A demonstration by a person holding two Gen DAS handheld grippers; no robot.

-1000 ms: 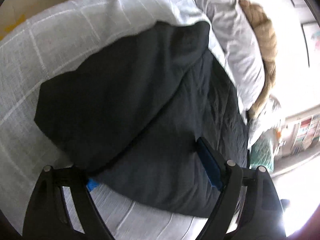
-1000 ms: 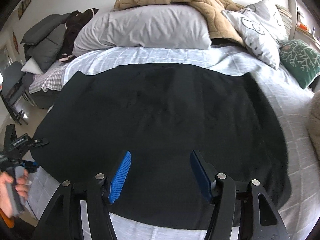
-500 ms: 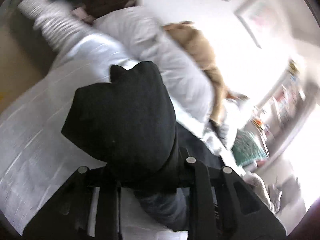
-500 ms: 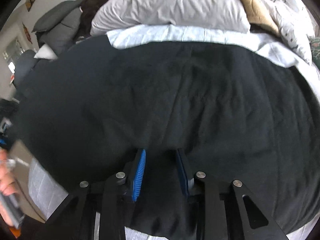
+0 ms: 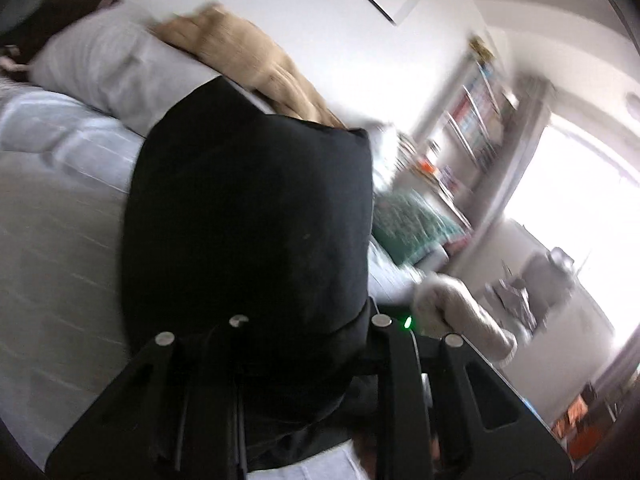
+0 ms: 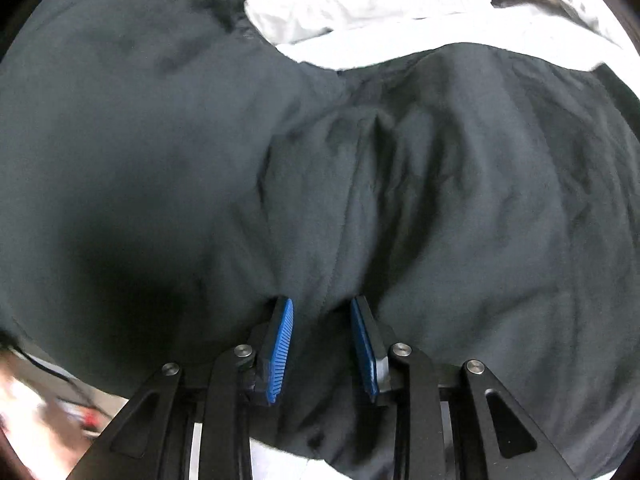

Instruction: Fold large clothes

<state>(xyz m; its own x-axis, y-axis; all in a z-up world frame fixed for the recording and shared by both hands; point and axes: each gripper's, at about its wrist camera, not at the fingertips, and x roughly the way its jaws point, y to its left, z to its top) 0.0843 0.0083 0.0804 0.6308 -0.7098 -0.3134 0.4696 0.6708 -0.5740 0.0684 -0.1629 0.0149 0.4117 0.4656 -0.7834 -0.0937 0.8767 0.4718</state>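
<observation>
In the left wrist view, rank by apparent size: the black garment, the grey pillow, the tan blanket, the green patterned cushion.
1. black garment, though it hangs right at the lens, so nearness inflates it
2. grey pillow and tan blanket: too alike, and blurred, to rank
3. green patterned cushion

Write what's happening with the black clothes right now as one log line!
left gripper: shut on black garment, lifted | right gripper: shut on garment fold | bed: underneath

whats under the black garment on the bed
The white grid-lined bed sheet shows past the black garment at its far edge and at the near hem. Whatever else lies beneath the cloth is covered.
</observation>
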